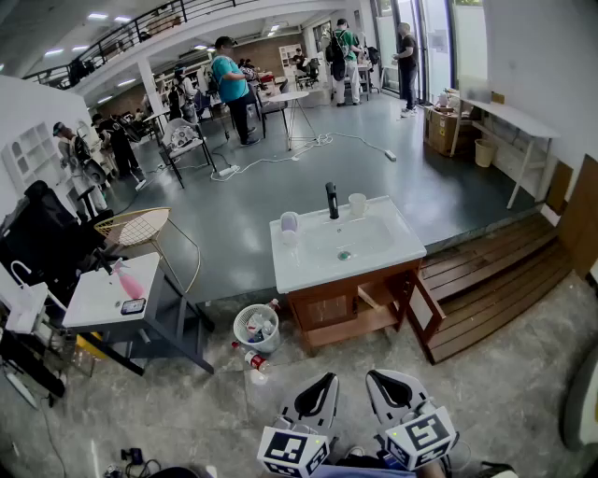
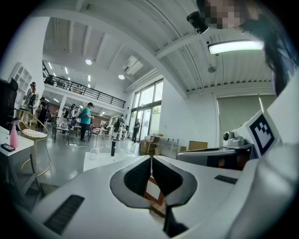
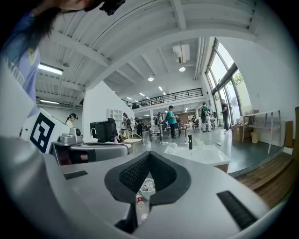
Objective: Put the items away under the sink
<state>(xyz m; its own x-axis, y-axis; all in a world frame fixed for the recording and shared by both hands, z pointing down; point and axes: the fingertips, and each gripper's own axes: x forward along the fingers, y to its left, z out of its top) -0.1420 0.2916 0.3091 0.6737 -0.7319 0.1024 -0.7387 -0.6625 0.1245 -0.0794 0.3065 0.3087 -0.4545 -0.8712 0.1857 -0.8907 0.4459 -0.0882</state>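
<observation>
We see the sink (image 1: 374, 250) on its wooden cabinet (image 1: 322, 313), with the door (image 1: 425, 317) swung open at the sink's right. Left of the sink a bin (image 1: 254, 345) stands on the floor, a bottle (image 1: 254, 362) lying just beside it. Nearer us than the sink, the left gripper (image 1: 324, 380) and right gripper (image 1: 373, 376) each have jaws together, holding nothing. A faucet (image 1: 332, 201) and two cups (image 1: 290, 224) stand on the sink.

floor (image 1: 243, 224): grey, glossy | windows (image 1: 434, 37): tall (far wall) | ceiling lights (image 1: 96, 16): on
</observation>
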